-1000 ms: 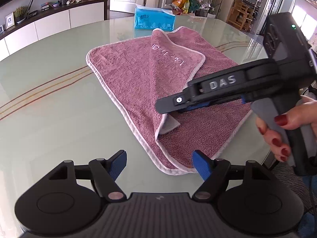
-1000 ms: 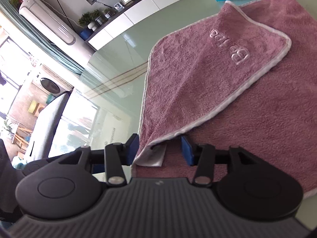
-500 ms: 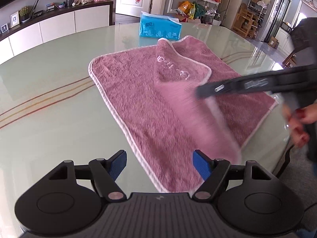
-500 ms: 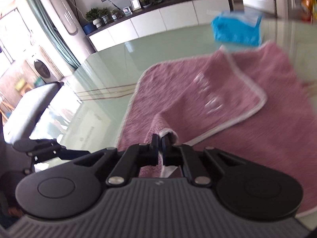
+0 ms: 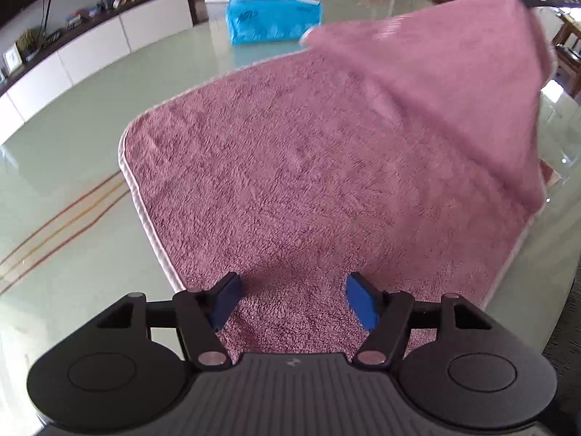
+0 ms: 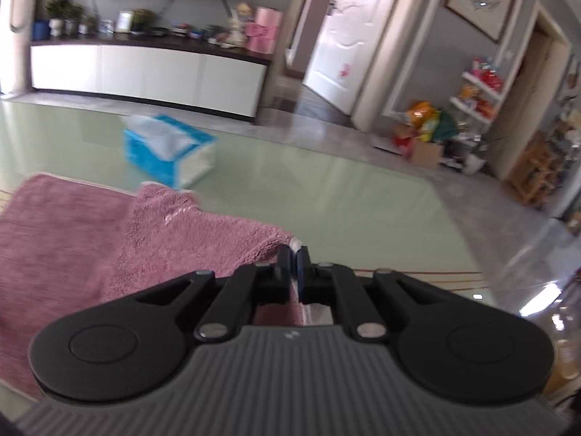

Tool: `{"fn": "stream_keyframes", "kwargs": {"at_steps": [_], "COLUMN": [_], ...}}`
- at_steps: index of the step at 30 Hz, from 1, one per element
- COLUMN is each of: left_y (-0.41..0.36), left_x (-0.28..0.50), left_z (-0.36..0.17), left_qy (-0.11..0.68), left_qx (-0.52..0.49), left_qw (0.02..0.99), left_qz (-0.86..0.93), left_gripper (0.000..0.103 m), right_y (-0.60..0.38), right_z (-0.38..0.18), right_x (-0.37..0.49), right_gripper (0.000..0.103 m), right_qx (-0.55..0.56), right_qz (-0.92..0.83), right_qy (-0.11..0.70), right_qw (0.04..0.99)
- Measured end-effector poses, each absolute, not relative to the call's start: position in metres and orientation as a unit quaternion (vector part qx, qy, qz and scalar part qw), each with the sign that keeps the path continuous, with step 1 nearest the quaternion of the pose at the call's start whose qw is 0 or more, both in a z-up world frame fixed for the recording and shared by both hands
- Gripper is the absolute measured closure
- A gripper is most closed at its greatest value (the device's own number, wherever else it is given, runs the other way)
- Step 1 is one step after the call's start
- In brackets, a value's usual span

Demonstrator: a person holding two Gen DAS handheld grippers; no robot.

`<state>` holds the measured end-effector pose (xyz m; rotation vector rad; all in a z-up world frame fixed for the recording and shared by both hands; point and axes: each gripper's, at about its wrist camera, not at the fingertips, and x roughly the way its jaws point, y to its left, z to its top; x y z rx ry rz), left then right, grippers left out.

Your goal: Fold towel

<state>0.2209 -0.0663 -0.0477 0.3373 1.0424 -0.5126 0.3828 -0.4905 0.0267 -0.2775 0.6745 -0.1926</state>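
Right gripper (image 6: 293, 254), raised and angled downward, pinched a corner of the pink terry towel (image 5: 308, 181); left gripper (image 5: 290, 299), jaws closing yet wide, hovered steeply above its near edge, gripping nothing.

The towel (image 5: 290, 167) lies spread on the table (image 5: 65, 167), its near edge at the table's rim. One corner is lifted off the surface at the far right, pinched in the right gripper (image 6: 293, 262), so that part hangs as a sloping sheet above the flat part. The left gripper (image 5: 290, 299) is over the towel's near end, its jaws closing with only flat cloth beneath. Behind the towel, on the table, sits a tissue box (image 5: 272, 18). Beyond the table a sideboard (image 6: 145, 69) stands along the wall.
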Motion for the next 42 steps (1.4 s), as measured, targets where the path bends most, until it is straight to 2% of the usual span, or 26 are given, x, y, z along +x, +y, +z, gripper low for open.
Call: {"fn": "stream_keyframes", "kwargs": {"at_steps": [3, 10, 17, 19, 20, 21, 23, 25, 27, 28, 30, 33, 37, 40, 42], "left_y": [-0.056, -0.017, -0.017, -0.022, -0.027, -0.031, -0.04, -0.051, -0.063, -0.07, -0.082, -0.092, -0.097, -0.098, -0.098], "left_x": [0.221, 0.217, 0.211, 0.211, 0.21, 0.21, 0.215, 0.223, 0.23, 0.233, 0.239, 0.24, 0.241, 0.243, 0.243], "left_z": [-0.048, -0.049, -0.046, -0.044, -0.041, -0.037, -0.033, -0.03, -0.03, -0.031, -0.036, -0.045, -0.051, -0.052, -0.053], "left_qy": [0.502, 0.531, 0.53, 0.524, 0.518, 0.511, 0.497, 0.48, 0.474, 0.474, 0.479, 0.488, 0.494, 0.499, 0.497], "left_qx": [0.163, 0.146, 0.159, 0.166, 0.168, 0.167, 0.163, 0.155, 0.146, 0.142, 0.144, 0.152, 0.154, 0.156, 0.166], "left_qw": [0.82, 0.816, 0.818, 0.82, 0.823, 0.827, 0.836, 0.846, 0.849, 0.849, 0.845, 0.839, 0.837, 0.836, 0.837], "left_qz": [-0.221, -0.176, -0.157, -0.158, -0.162, -0.164, -0.167, -0.173, -0.182, -0.185, -0.188, -0.189, -0.178, -0.165, -0.156], "left_gripper": [0.021, 0.019, 0.018, 0.026, 0.038, 0.042, 0.042, 0.042, 0.041, 0.041, 0.041, 0.043, 0.04, 0.03, 0.025], "right_y": [-0.518, -0.546, -0.582, -0.59, -0.592, -0.594, -0.597, -0.601, -0.606, -0.61, -0.616, -0.619, -0.628, -0.622, -0.609], "right_z": [0.014, -0.05, -0.081, -0.086, -0.087, -0.089, -0.091, -0.087, -0.082, -0.077, -0.07, -0.068, -0.065, -0.075, -0.086], "right_x": [0.393, 0.406, 0.416, 0.418, 0.418, 0.42, 0.422, 0.417, 0.409, 0.404, 0.394, 0.376, 0.349, 0.348, 0.355], "right_gripper": [0.099, 0.099, 0.099, 0.099, 0.099, 0.099, 0.095, 0.073, 0.061, 0.06, 0.062, 0.076, 0.075, 0.081, 0.082], "right_qx": [-0.151, -0.213, -0.173, -0.165, -0.164, -0.162, -0.16, -0.154, -0.141, -0.131, -0.113, -0.098, -0.054, -0.052, -0.075], "right_qz": [-0.124, -0.168, -0.215, -0.218, -0.216, -0.211, -0.198, -0.203, -0.213, -0.219, -0.215, -0.179, -0.214, -0.184, -0.159], "right_qy": [0.343, 0.384, 0.418, 0.419, 0.42, 0.423, 0.425, 0.417, 0.4, 0.39, 0.383, 0.407, 0.372, 0.399, 0.421], "right_qw": [0.919, 0.882, 0.866, 0.866, 0.866, 0.866, 0.869, 0.872, 0.88, 0.885, 0.891, 0.89, 0.901, 0.897, 0.89]}}
